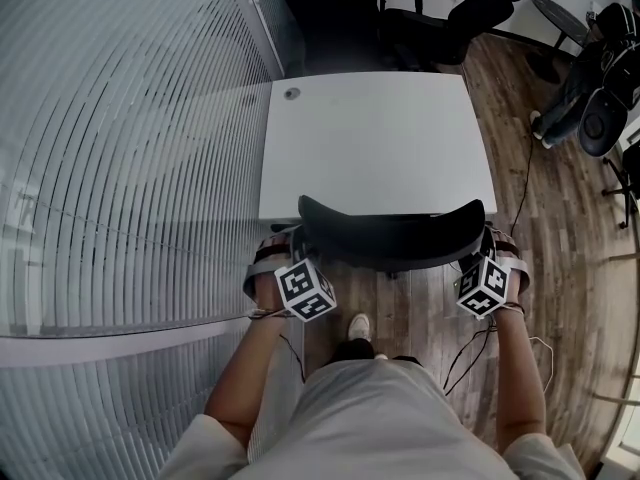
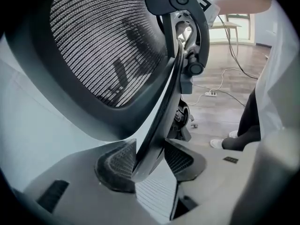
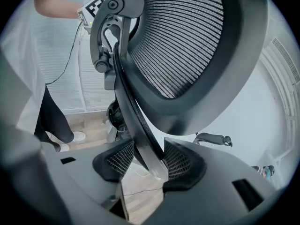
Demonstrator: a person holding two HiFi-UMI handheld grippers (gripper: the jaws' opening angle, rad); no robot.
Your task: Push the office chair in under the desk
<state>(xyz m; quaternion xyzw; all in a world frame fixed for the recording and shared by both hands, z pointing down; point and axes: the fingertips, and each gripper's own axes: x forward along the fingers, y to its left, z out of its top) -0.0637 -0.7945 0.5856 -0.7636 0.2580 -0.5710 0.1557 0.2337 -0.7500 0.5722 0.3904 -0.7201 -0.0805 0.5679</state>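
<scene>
A ribbed frosted glass partition (image 1: 120, 148) fills the 9 o'clock side of the head view. Just beside it the left gripper (image 1: 290, 240) reaches toward 12 o'clock and meets the 9 o'clock end of the curved backrest of the black mesh-backed office chair (image 1: 390, 236).

In the left gripper view, the left gripper (image 2: 150, 161) has its ribbed fingers (image 2: 115, 165) clenched on the thin black edge of the chair (image 2: 108, 46) frame. The edge runs upright between them and touches both pads, with the mesh spreading away toward 11 o'clock.

The chair stands at the 6 o'clock edge of the white rectangular counter (image 1: 370, 138), its backrest overlapping that edge. The seat is out of sight beneath.

At the backrest's 3 o'clock end sits the right gripper (image 1: 495, 240). In the right gripper view, the right gripper (image 3: 149, 161) grasps the matching frame edge of the chair (image 3: 183, 41). Both fingers (image 3: 183, 165) press on it, and the mesh rises toward 1 o'clock.

A wood-plank floor (image 1: 560, 258) lies at 3 o'clock of the counter. Other dark chairs (image 1: 420, 18) stand at 12 o'clock beyond it.
</scene>
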